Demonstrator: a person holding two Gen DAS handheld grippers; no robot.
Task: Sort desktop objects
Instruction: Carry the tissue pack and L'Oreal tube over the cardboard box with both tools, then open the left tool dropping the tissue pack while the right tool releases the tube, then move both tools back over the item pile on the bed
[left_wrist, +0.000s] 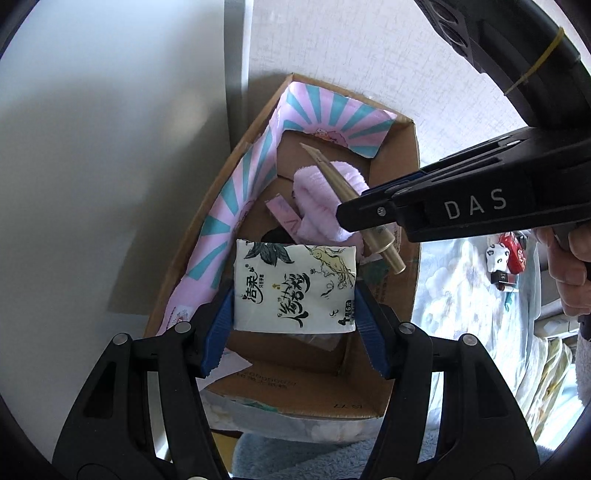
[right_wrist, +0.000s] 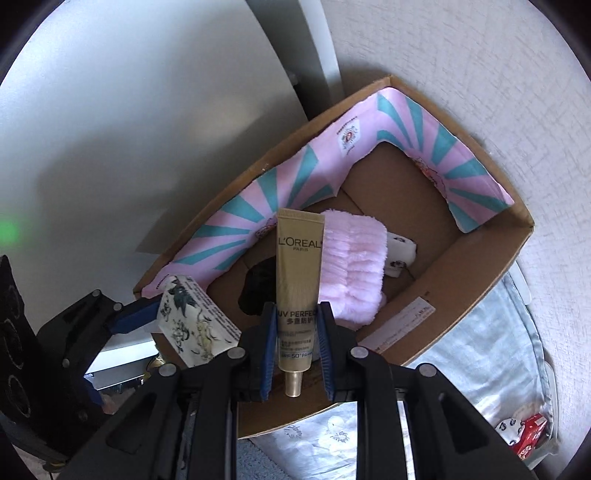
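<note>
From the left wrist view, the left gripper has its jaws clenched on a tissue pack, white with black brush lettering, held over the near end of an open cardboard box. The box stands against a pale textured wall, beside a grey upright post. Pink-and-teal paper lines its far and left walls, and a fluffy pink cloth lies on its floor. The right gripper reaches in from the right, a hand behind it, grasping a gold tube. To the right, on pale floral bedding, sits a small red box.

From the right wrist view, the right gripper has its jaws clenched on the gold tube, a sunscreen with its nozzle toward the camera, held above the cardboard box. Under it lie the pink cloth and something black. The pink-and-teal paper runs along the far walls. The left gripper shows at lower left with the tissue pack. The floral bedding spreads under the box.
</note>
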